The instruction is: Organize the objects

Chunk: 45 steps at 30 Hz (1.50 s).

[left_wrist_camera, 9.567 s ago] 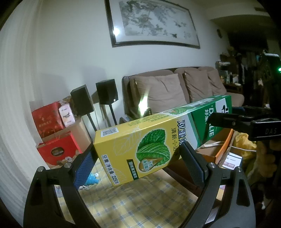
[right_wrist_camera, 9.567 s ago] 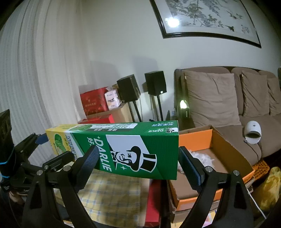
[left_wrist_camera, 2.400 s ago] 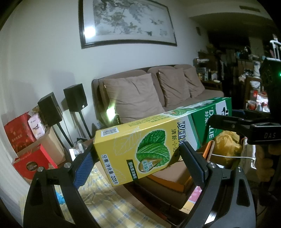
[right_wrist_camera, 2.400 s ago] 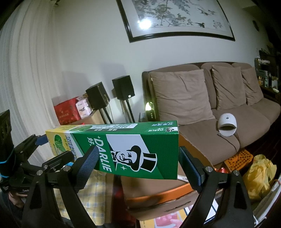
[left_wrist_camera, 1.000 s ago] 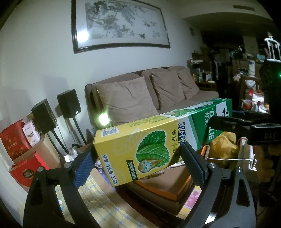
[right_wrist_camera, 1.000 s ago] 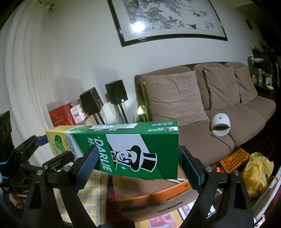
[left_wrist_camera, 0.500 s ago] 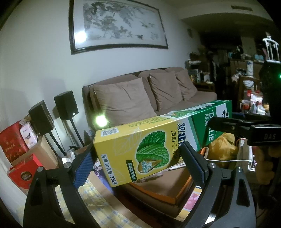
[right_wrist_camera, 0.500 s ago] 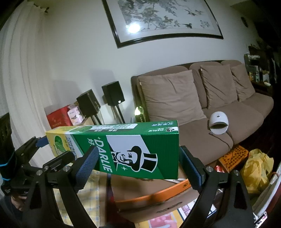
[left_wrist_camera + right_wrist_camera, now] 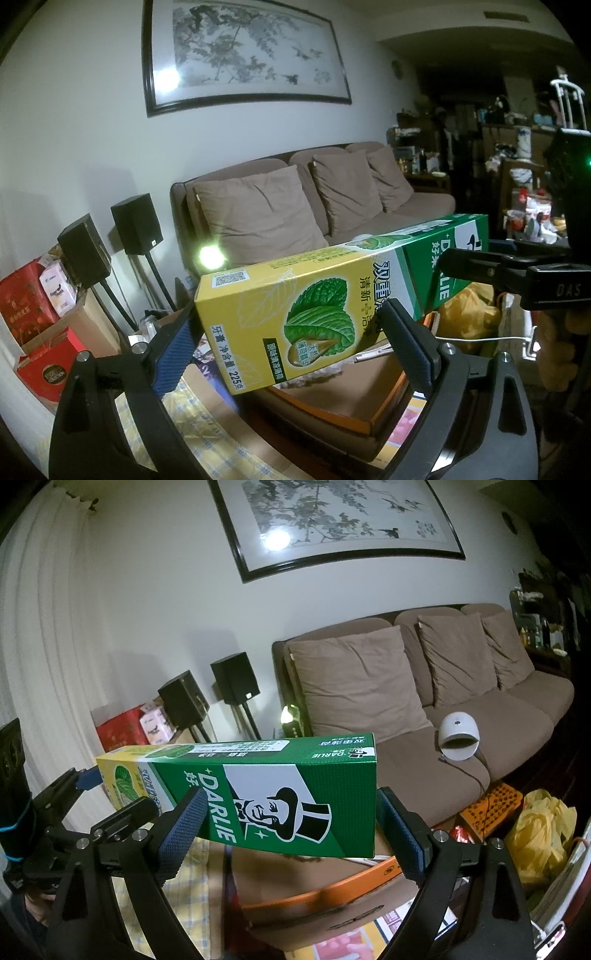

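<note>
Both views have swung toward the long brown sofa (image 9: 424, 686), so the red gift boxes (image 9: 26, 302) now sit far out at 9 o'clock in the left view. The long green and yellow cardboard toothpaste box (image 9: 332, 306) is up in the air, held at both ends. The left gripper (image 9: 291, 345) pinches the yellow end between its blue padded fingers (image 9: 173, 354). The right gripper (image 9: 291, 834) pinches the green end, where a man in a top hat is printed.

In the left view the right gripper shows at 3 o'clock, and its black arm hides part of the white letters on the box. A hand (image 9: 565, 350) under it is dim and cut off.

Below the box, an open brown cardboard carton with an orange rim (image 9: 325, 893) is mostly hidden; what is inside is hard to make out. A yellow checked cloth (image 9: 195, 882) peeks out at 7 o'clock. A white dome-shaped gadget (image 9: 458, 740) rests on the sofa seat.
</note>
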Available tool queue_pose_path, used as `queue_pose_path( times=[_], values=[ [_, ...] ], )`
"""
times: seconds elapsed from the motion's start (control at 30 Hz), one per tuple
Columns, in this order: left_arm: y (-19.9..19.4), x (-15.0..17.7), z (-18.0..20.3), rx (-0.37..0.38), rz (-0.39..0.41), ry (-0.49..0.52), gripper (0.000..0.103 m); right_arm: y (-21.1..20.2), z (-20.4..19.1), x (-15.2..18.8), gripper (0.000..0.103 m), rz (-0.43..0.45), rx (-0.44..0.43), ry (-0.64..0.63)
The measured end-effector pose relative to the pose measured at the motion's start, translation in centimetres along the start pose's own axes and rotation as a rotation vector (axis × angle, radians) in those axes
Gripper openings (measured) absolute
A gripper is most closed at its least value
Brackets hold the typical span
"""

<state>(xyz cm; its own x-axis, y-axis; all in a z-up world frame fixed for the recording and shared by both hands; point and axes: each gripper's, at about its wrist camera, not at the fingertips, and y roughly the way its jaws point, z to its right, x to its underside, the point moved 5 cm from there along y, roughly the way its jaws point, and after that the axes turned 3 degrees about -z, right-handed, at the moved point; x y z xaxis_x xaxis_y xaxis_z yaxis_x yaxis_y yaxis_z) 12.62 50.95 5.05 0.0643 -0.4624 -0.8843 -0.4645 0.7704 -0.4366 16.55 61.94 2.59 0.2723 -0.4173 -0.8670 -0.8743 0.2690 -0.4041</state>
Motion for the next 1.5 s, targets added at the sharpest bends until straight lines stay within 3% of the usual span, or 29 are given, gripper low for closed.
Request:
queue_pose_path(
  times=[1.5],
  values=[
    [3.9, 0.5, -0.3, 0.046, -0.045, 0.012, 0.095, 1.9, 2.4, 0.6, 0.093, -0.037, 0.033, 0.06]
  ],
)
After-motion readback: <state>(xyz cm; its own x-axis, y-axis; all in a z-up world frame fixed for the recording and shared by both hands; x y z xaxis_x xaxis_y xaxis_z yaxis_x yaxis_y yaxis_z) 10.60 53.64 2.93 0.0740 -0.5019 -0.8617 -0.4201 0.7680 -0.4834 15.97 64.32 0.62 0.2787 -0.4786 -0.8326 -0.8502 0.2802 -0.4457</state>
